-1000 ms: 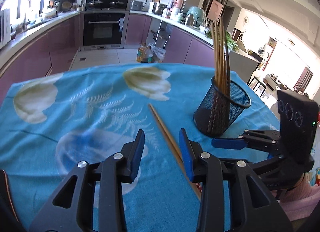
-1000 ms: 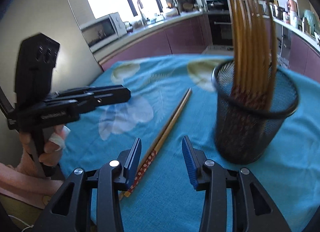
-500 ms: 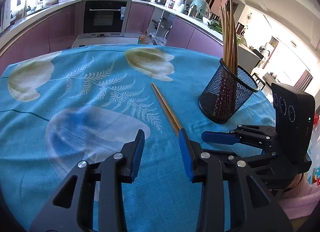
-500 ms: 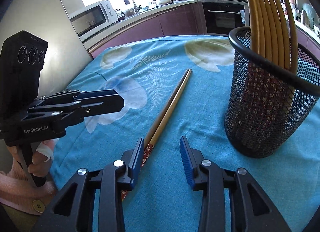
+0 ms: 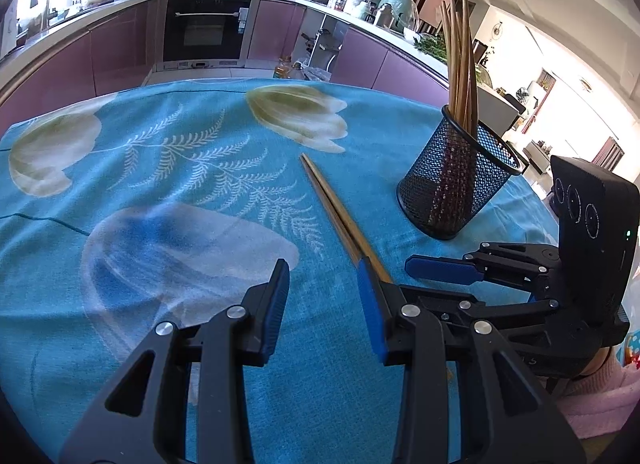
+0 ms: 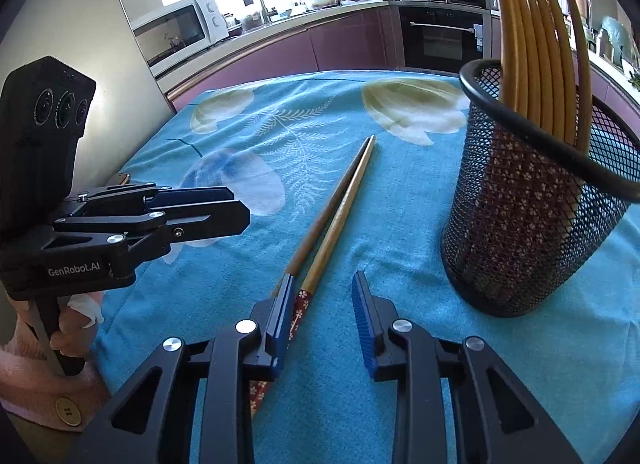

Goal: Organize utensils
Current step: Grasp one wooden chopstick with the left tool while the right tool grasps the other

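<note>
Left view: our left tongs (image 5: 323, 278) gape empty over the bench (image 5: 160, 167); chopsticks (image 5: 336, 209) lie loose near the cup (image 5: 456, 183). Right view: our right tongs (image 6: 323, 287) are closing, one chopstick between them, ungripped, likely for cupping.

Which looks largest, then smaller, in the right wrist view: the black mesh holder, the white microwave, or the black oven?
1. Black mesh holder, largest, though it sits nearest the camera.
2. Black built-in oven.
3. White microwave, close to the oven in apparent size, so that order is unsure.
</note>
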Demonstrator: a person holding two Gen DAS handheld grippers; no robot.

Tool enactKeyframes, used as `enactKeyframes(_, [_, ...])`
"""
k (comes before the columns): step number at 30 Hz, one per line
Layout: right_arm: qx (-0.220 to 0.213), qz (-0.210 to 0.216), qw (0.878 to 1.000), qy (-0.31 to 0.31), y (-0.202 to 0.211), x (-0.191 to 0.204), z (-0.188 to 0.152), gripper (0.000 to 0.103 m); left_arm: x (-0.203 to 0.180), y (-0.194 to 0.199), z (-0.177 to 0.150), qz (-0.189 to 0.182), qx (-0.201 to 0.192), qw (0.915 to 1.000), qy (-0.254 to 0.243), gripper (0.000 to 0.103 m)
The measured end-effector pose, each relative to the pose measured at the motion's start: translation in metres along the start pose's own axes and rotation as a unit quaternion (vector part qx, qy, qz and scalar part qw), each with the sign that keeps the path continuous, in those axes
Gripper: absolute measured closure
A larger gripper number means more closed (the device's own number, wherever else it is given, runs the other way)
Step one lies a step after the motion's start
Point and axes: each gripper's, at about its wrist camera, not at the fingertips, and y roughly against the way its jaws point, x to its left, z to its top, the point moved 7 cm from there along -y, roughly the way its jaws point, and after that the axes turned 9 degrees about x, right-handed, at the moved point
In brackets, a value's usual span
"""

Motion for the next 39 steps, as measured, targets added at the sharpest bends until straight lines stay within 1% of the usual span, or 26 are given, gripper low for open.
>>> enactKeyframes(7, [0.001,0.004,1.0,-0.011,0.002,-0.005,-0.002,0.077,-0.009,-0.011,0.001,0.001,0.013,0.9998,-0.014,0.068])
enactKeyframes(17, [-0.002,0.001,1.0,-0.023,0.006,-0.015,-0.004,0.077,-0.027,-0.037,0.005,0.01,0.04,0.9982,-0.043,0.068])
enactKeyframes(24, [-0.002,-0.002,1.0,-0.022,0.006,-0.016,-0.004,0.077,-0.033,-0.046,0.008,0.029,0.045,0.9968,-0.059,0.069])
enactKeyframes(27, [-0.002,-0.003,1.0,-0.022,0.006,-0.015,-0.004,0.077,-0.031,-0.045,0.006,0.039,0.045,0.9964,-0.06,0.075])
enactKeyframes(33, [-0.004,-0.009,1.0,-0.02,0.003,-0.016,0.0,0.077,-0.027,-0.041,0.006,0.033,0.043,0.9975,-0.045,0.084])
enactKeyframes(36, [-0.005,-0.015,1.0,-0.017,0.001,-0.016,0.004,0.077,-0.024,-0.038,0.004,0.034,0.041,0.9978,-0.039,0.087])
enactKeyframes(37, [-0.005,-0.016,1.0,-0.017,0.0,-0.016,0.007,0.077,-0.023,-0.037,0.004,0.036,0.041,0.9978,-0.038,0.09])
enactKeyframes(39, [-0.005,-0.019,1.0,-0.015,-0.002,-0.016,0.01,0.078,-0.021,-0.035,0.002,0.036,0.041,0.9979,-0.035,0.09])
